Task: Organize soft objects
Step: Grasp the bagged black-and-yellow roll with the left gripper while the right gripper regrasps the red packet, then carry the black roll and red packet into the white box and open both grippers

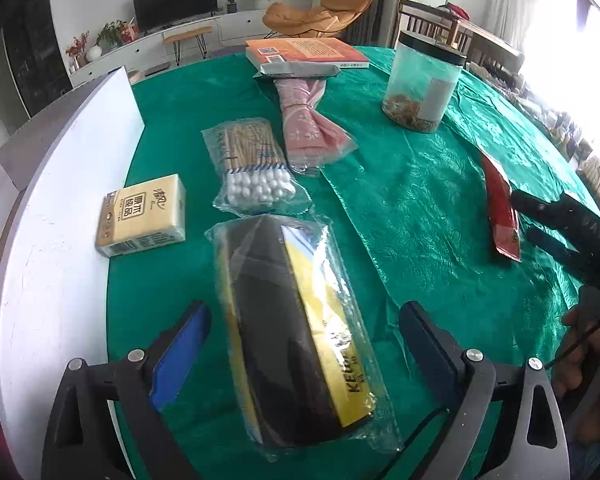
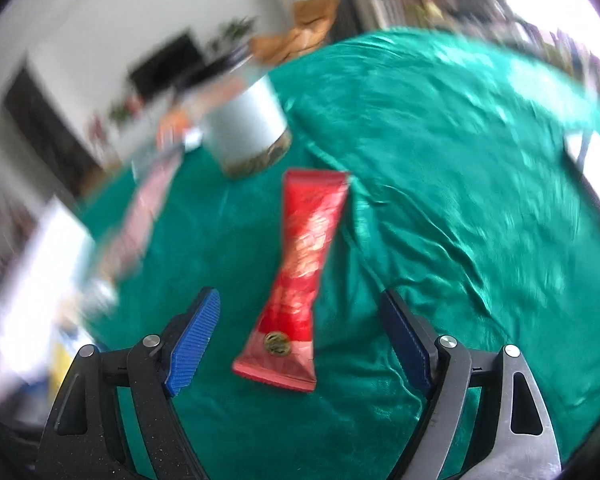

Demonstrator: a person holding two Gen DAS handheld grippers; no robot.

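Both grippers are black frames with silver screws. Ribbed blue pads (image 2: 192, 344) line the fingers (a black cable trails at 5 o'clock)

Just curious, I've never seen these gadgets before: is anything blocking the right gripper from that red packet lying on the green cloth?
Nothing visible does. The right gripper is open, and the red packet lies flat on the green cloth, its near end already between the fingers. The clear jar stands beyond the packet's far end, out of the way.

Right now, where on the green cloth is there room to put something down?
The widest bare patch of green cloth lies between the pink fabric pack, the clear jar and the red packet. It is crowded on the left, where the tissue pack, cotton swabs and black-and-yellow bundle sit close together.
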